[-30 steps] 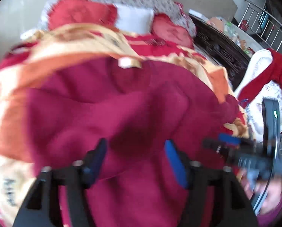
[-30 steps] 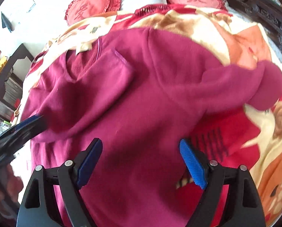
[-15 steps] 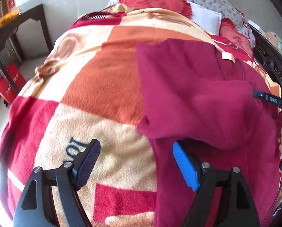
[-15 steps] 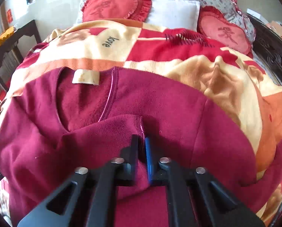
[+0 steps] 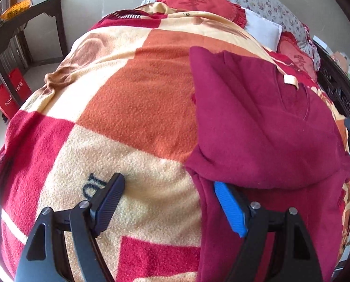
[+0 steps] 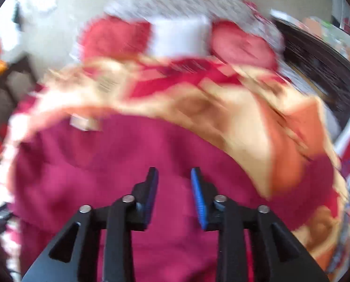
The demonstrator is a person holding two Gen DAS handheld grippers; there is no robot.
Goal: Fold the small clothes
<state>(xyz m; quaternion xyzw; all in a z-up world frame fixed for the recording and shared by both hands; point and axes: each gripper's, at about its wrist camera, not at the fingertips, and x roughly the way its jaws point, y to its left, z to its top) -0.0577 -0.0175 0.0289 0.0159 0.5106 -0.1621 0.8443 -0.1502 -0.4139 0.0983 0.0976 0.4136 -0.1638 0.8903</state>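
just a patchwork fleece blanket (image 5: 132,98) under the maroon sweater (image 5: 264,127)

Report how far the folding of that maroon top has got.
Done: one side of the maroon top is folded in over its body on the blanket, the neck label showing. In hand: nothing; the left gripper hangs open at the garment's edge, the right gripper open above it, its view blurred. Left: the lengthwise fold; the other side is unclear.
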